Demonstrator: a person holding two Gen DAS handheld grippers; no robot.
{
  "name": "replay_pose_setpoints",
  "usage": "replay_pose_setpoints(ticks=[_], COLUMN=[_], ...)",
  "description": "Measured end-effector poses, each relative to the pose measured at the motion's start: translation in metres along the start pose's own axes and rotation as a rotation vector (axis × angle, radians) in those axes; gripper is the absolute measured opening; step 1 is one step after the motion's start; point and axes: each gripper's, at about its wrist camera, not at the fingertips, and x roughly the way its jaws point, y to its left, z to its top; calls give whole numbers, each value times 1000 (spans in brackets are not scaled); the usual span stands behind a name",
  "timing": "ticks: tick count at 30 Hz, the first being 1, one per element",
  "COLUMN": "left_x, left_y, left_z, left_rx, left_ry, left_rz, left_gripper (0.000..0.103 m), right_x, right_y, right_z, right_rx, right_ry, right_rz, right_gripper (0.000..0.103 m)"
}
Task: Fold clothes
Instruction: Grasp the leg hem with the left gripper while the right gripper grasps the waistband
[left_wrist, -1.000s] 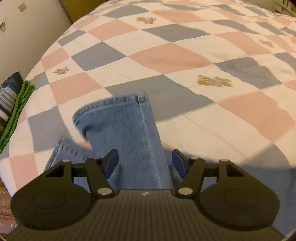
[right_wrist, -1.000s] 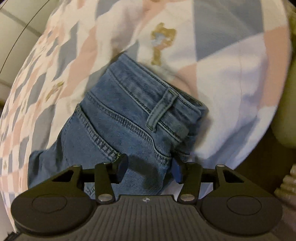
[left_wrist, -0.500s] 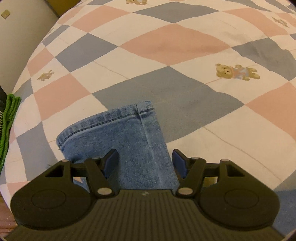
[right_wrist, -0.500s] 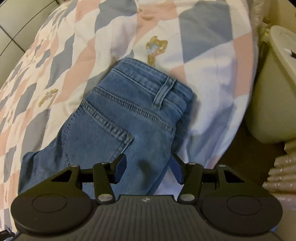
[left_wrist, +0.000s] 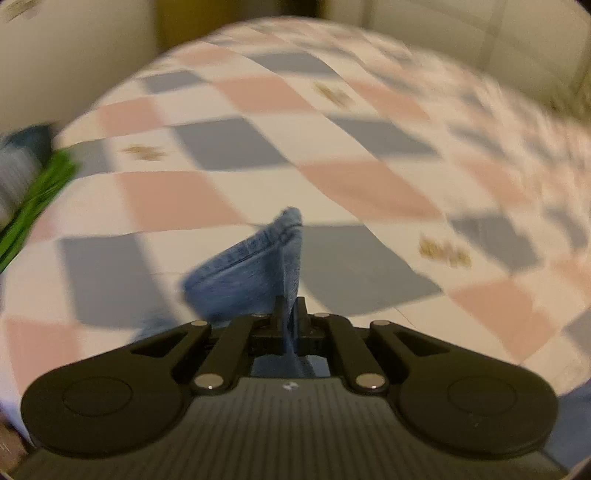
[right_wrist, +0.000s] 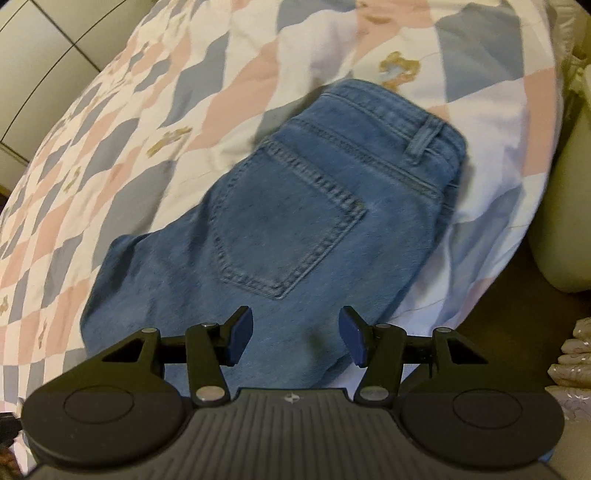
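The jeans (right_wrist: 295, 206) are coarse, matt blue denim with raised double stitching round the back pocket. They lie on a soft cotton-looking quilt (right_wrist: 155, 110), matt, in pink, grey-blue and white checks. Both grippers, left (left_wrist: 290, 317) and right (right_wrist: 295, 332), look like matt black plastic with ribbed housings and shiny metal pivot pins.

Checkered bed quilt (right_wrist: 147, 122) — blue jeans (right_wrist: 295, 221) lie on it.

Warm, dim indoor light. The left wrist view is smeared by motion blur, worst toward the far right of the quilt (left_wrist: 369, 177). The right wrist view is sharper; fisheye bends both edges, corners dark.
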Motion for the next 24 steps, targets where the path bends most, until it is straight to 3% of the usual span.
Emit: replay_pose_setpoints(ticks=[2, 5, 9, 11, 12, 14, 18, 19, 24], left_x=[-14, 7, 21, 13, 13, 17, 33, 33, 35], left_y=[43, 97, 142, 151, 152, 153, 152, 152, 151], left_z=[-9, -32, -64, -72, -74, -79, -79, -78, -75], left_rx=[-118, -265, -460, -547, -566, -595, -574, -542, -468], left_ry=[9, 128, 225, 200, 196, 198, 216, 215, 217], left_rz=[3, -2, -66, -144, -159, -172, -163, -157, -159], left_gripper=[2, 5, 10, 28, 41, 42, 26, 20, 20], right_x=[3, 10, 24, 30, 34, 41, 63, 68, 84], right_y=[11, 31, 73, 91, 98, 100, 93, 92, 97], right_z=[-2, -7, -27, -43, -51, -71, -115, -124, -153], right_rx=[-36, -109, -275, -320, -312, -207, 84, 128, 234], right_ry=[19, 51, 138, 216, 267, 358, 526, 547, 624], right_rz=[19, 45, 117, 181, 226, 305, 415, 424, 440], right_gripper=[55, 55, 55, 55, 55, 55, 56, 56, 56])
